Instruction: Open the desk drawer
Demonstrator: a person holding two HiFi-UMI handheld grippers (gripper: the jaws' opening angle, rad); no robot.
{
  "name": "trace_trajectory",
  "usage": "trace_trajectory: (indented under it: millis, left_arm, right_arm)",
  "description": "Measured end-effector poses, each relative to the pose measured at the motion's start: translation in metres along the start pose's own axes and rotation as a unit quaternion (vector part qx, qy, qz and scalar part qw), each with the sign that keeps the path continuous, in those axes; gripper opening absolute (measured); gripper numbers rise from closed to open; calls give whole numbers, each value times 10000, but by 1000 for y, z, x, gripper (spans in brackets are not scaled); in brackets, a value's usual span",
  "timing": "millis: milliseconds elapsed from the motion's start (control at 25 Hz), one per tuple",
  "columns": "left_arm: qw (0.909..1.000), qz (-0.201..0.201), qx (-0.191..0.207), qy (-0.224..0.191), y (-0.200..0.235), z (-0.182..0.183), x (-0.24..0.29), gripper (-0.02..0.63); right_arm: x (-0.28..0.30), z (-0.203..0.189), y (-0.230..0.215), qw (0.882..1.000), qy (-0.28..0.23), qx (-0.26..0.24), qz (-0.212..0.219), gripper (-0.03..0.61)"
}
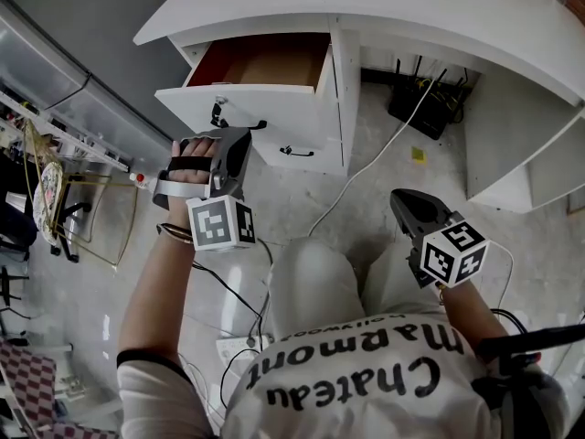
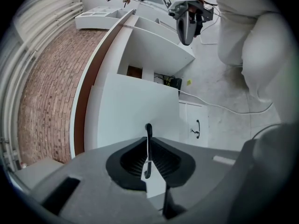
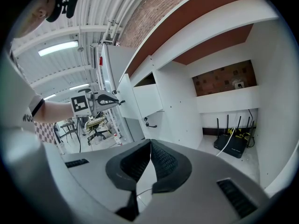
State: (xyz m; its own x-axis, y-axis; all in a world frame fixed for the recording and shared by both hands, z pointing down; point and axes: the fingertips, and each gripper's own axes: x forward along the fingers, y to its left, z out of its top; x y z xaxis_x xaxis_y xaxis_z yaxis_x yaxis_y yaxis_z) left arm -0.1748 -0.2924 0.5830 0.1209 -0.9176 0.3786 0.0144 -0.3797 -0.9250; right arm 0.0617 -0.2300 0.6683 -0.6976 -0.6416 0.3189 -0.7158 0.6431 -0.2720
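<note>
The white desk [image 1: 439,7] has its top drawer [image 1: 274,108] pulled partway out, showing a brown inside. My left gripper [image 1: 239,133] is at that drawer's front, shut on its thin black handle [image 2: 148,129], which runs upright between the pads in the left gripper view. The drawer front [image 2: 135,111] fills that view behind the handle. My right gripper [image 1: 402,201] hangs in the air over the person's right knee, away from the desk, jaws shut on nothing [image 3: 150,143]. The right gripper view shows the left gripper [image 3: 110,99] at the drawer [image 3: 147,99].
A lower drawer with a black handle [image 1: 297,152] sits under the open one. A black router [image 1: 425,108] and a white cable [image 1: 366,167] lie under the desk. A metal-frame chair [image 1: 55,199] stands at the left. Cables and a power strip [image 1: 233,346] lie by the person's legs.
</note>
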Motion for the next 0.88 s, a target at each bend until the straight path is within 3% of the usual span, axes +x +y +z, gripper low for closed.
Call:
trace_trajectory:
  millis: [200,520,640,880]
  left_arm:
    - [9999,31,-95,-66,1,2,-4,15]
    - [9905,18,-1318,-387,1,14,-12,15]
    - [9812,1,-1844,-570,-1,21,-9,15]
    - [9518,-227,-2985,-664,-6,24,-8,15]
  right_arm:
    - [0,1,-5,10000,-48,30,-24,12]
    - [-1,9,-10,9998,71,158,14,12]
    - [7,17,-17,9992,234,313,-68,12]
    - [11,40,-11,9945,641,818,-107,12]
